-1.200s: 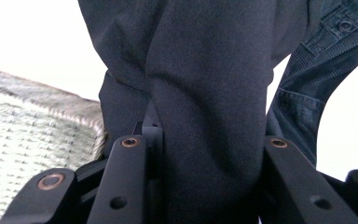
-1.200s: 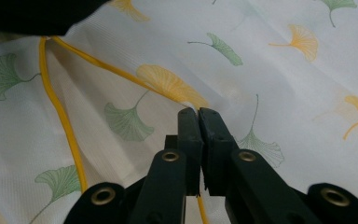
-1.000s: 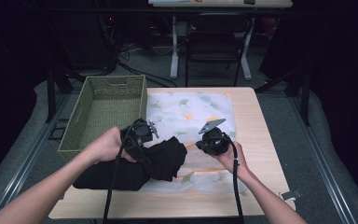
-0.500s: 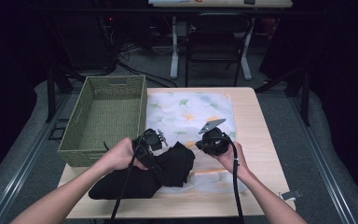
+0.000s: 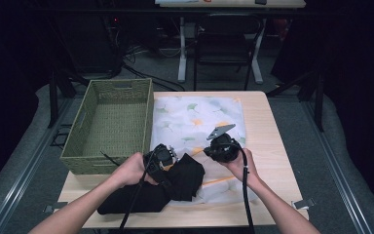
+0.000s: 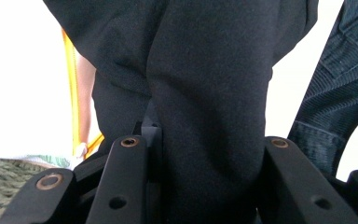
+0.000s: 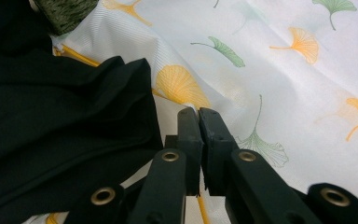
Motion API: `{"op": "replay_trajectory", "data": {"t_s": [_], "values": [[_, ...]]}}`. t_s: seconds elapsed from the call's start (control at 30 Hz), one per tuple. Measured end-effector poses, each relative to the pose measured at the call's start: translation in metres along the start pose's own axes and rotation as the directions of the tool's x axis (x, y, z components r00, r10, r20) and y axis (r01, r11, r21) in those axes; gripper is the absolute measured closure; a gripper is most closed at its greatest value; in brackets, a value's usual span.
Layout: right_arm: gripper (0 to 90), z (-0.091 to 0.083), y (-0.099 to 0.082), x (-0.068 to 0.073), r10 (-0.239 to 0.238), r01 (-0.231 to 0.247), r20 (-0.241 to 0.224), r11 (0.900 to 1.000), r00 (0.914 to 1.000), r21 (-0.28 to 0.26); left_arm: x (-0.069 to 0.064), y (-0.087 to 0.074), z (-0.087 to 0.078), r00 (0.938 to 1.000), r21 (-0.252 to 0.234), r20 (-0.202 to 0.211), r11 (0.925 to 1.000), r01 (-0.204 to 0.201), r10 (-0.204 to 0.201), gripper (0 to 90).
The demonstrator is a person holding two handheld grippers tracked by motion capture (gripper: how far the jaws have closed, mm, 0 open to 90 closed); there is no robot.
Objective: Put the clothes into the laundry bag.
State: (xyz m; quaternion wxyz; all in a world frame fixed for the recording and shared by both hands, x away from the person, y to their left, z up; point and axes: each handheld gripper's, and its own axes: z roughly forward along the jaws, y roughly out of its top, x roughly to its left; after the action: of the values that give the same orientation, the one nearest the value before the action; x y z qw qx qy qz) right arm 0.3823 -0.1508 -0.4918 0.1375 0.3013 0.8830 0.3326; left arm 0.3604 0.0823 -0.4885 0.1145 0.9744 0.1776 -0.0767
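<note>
softly, the black cloth (image 5: 175, 183) lies in a heap at the near edge of the worktop (image 5: 268, 122), partly on the thin white bag (image 5: 199, 117) with leaf prints. the left gripper (image 5: 161, 158) holds a thick fold of the cloth between its jaws, which press on it from both sides; in the left gripper view the fold (image 6: 205, 116) stands up between them like a fat roll. the right gripper (image 5: 213, 145) is closed tight on an edge of the white bag, with its jaws together and the thin stuff (image 7: 261, 84) pinched at the tips. the cloth looks soft, floppy and light, so i think it will sag and bunch when it is lifted. a good place to take it is a thick fold or a corner, not a flat bit. the bag looks thin, smooth and a bit slippery, with a yellow zip line (image 7: 74, 56), so it may slide unless it is held by the edge. beside them sits a green woven basket (image 5: 112, 122), stiff, bumpy and box shaped. the worktop is pale, flat wood.
</note>
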Motion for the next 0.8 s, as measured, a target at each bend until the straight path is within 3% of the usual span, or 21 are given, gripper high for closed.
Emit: {"op": "replay_trajectory", "data": {"t_s": [0.23,0.5,0.63,0.8], "values": [[87.6,-0.003,0.002,0.001,0.0,0.0,0.003,0.9999,1.0,-0.014,0.001,0.0,0.011,0.9999,0.005,0.014,1.0,-0.002,0.002,66.7],[87.5,-0.011,0.003,0.002,0.01,-0.01,-0.002,0.9991,1.0,-0.04,0.005,-0.004,0.016,0.9982,-0.045,0.02,0.9974,0.057,-0.056,66.7],[87.7,-0.012,0.004,0.004,0.008,-0.008,-0.004,0.999,1.0,-0.044,0.006,-0.005,0.005,0.9944,-0.098,-0.023,0.9902,0.1,-0.103,67.2],[88.0,-0.018,0.008,0.006,0.012,-0.012,-0.009,0.9976,0.9999,-0.069,0.009,-0.004,-0.008,0.9871,-0.138,-0.032,0.9789,0.151,-0.157,67.2]]}}
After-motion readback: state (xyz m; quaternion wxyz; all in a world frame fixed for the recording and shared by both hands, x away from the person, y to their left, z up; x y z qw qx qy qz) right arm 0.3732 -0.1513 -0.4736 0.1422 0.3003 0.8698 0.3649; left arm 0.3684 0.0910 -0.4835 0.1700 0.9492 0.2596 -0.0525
